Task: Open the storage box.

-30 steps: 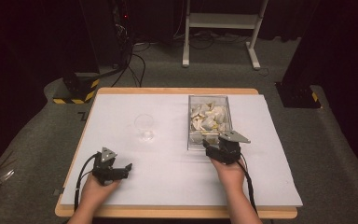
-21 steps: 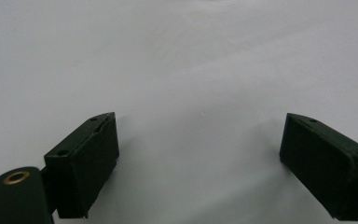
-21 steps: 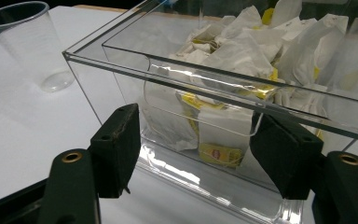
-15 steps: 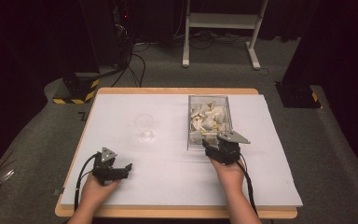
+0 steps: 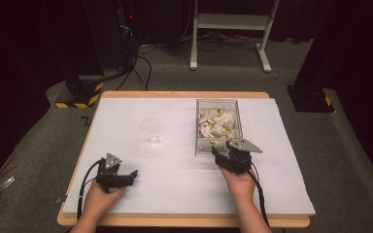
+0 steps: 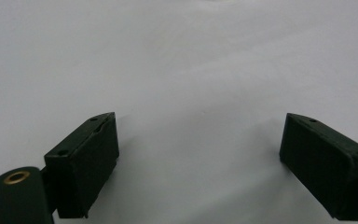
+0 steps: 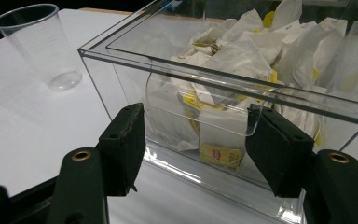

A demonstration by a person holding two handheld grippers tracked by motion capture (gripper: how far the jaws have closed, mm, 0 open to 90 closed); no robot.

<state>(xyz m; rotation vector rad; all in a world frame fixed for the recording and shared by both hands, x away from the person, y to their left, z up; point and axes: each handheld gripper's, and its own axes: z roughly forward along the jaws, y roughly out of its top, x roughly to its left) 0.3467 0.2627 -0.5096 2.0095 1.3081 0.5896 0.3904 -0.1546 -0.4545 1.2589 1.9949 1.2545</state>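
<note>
You are closing your right gripper [image 7: 196, 135] around the curved clear tab on the near wall of the clear plastic box [image 5: 218, 127] of white tea-bag sachets [image 7: 242, 56]; its jaws, just narrowing, seem not yet pressing. Your left gripper [image 6: 200, 163] is resting wide open on the white table cover [image 5: 175, 179], well apart, and the clear plastic cup [image 5: 151, 132] stands left of the box.

Wooden-edged rectangular table [image 5: 126, 94], its top covered by a white sheet [image 5: 175, 170] that leaves a light-wood border exposed along the far and near edges. Directly on the sheet: one clear plastic cup [image 5: 151, 132], upright, left of centre; one clear rectangular acrylic box [image 5: 197, 127], right of centre, filled with white and yellow paper tea-bag sachets [image 5: 217, 124]. Cup and box stand well apart.
</note>
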